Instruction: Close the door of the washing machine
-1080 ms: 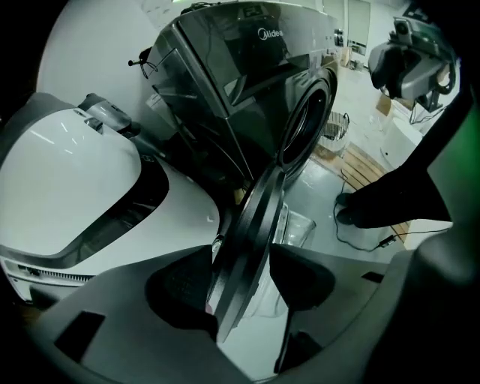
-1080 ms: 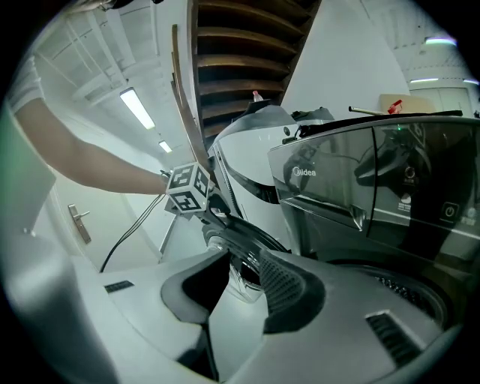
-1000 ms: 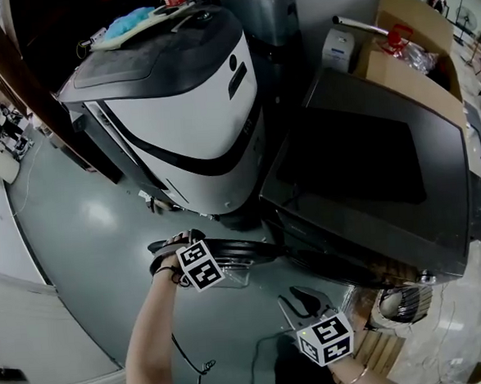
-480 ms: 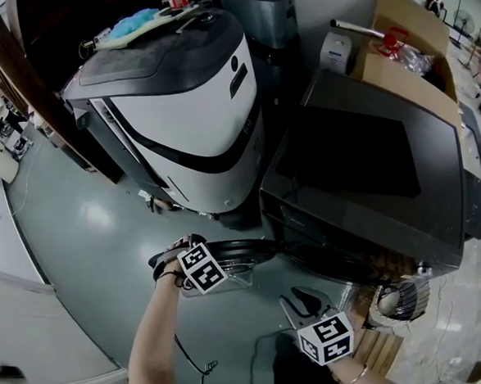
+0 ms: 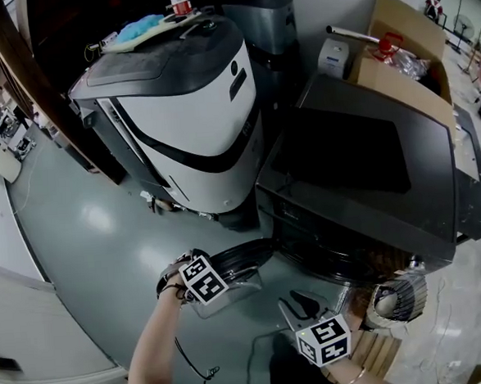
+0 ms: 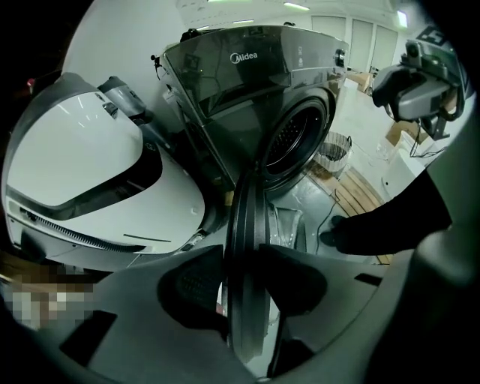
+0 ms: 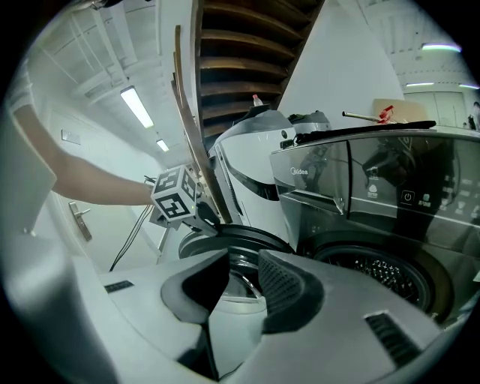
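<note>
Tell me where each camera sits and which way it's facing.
Head view: on the person's head, looking steeply down at the washing machine and open door; left gripper, right gripper and forearms show.
Left gripper view: on the left gripper, facing the drum; its jaws, just closing, grip the door's rim.
Right gripper view: on the right gripper, jaws apart, empty, facing the washing machine.
Both gripper views show the door.

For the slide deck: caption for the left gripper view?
The left tongs, jaws just closing, clamp the rim of the open washing machine door, seen edge-on.
</note>
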A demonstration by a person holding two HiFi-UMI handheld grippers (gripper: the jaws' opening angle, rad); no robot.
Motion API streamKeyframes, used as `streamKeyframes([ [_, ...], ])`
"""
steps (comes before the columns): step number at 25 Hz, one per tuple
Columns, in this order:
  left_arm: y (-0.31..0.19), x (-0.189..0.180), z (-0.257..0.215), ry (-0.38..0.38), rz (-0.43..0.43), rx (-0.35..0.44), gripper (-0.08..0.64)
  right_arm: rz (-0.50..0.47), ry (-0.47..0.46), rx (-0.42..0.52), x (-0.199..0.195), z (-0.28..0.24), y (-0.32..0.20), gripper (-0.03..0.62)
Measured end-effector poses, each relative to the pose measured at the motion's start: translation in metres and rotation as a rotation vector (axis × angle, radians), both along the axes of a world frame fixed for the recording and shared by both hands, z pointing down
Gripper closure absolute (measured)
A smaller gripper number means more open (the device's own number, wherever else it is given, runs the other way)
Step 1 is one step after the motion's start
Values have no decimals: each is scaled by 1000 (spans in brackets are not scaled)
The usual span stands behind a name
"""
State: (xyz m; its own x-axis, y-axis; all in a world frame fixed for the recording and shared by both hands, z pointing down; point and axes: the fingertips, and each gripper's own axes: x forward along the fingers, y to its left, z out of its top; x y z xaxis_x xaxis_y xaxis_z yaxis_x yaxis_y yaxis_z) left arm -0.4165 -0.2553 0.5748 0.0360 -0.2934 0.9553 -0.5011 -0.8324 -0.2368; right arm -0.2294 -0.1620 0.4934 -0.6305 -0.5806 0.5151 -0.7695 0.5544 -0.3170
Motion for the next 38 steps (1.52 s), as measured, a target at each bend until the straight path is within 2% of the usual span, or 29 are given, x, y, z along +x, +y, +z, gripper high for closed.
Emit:
streamKeyframes([
  [6,32,23,0,41,-57,-21,412,-17,-4,-4,15,-1,20,469],
  [15,71,69,-4,159,-211,-65,416,-20,2,-23,43,-2,45,468],
  [20,85,94,-4,179,-259,-80,410,-17,11,-39,58,1,58,465],
  [24,93,112,-5,217,-342,-94,408,-15,16,-49,69,4,68,463],
  [29,99,139,-3,205,-406,-107,403,-4,26,-89,87,13,86,459],
  [35,105,169,-3,277,-498,-132,400,16,32,-127,111,27,105,459],
  [38,104,182,-3,284,-527,-121,396,18,39,-148,120,33,116,459],
])
